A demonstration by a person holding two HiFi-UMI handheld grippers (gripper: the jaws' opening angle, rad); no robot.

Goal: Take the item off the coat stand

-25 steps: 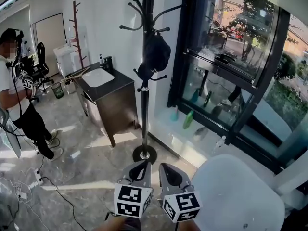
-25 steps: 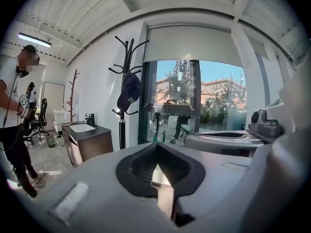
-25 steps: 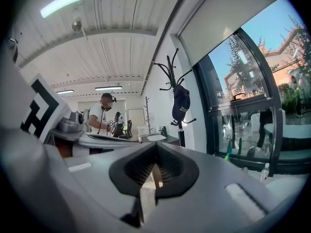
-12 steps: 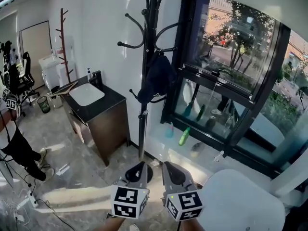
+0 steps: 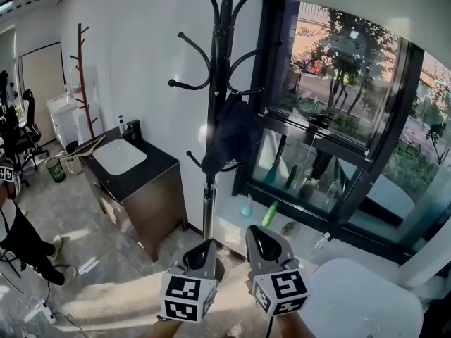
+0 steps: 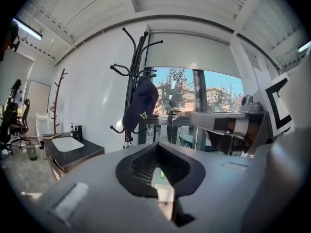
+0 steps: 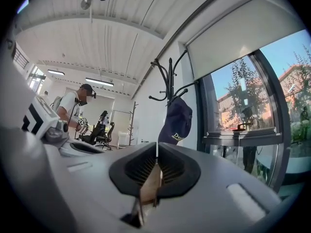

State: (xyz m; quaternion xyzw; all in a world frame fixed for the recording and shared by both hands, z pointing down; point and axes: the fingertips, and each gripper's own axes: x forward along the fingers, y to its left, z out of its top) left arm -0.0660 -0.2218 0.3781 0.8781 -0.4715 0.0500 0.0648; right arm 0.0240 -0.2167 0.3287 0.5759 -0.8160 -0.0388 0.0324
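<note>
The left hand-held gripper and the right hand-held gripper are held low and side by side, well short of the stand. Both are pressed together with nothing between the jaws. The approach is judged to be the step in hand, with no grasp begun.

The cap is hung on a lower hook, on the window side of the pole, about halfway up. It is seen ahead and above in both gripper views. One hand-held gripper would need to be raised to that height and spread before contact. A pinch on the brim or on a fold of the crown is advised, since the soft cloth is likely to give. The cap should then be lifted up and outward over the upturned hook tip, not pulled straight down. A downward pull could snag it or rock the stand.

Beyond the stand, a white basin is set into the dark surface and nothing is seen inside it. A small bottle is placed at the back edge, by the tap. Two bottles are stood on the ledge under the window; their fill cannot be told. Farther left, a bin is set on the floor, its contents not made out.
</note>
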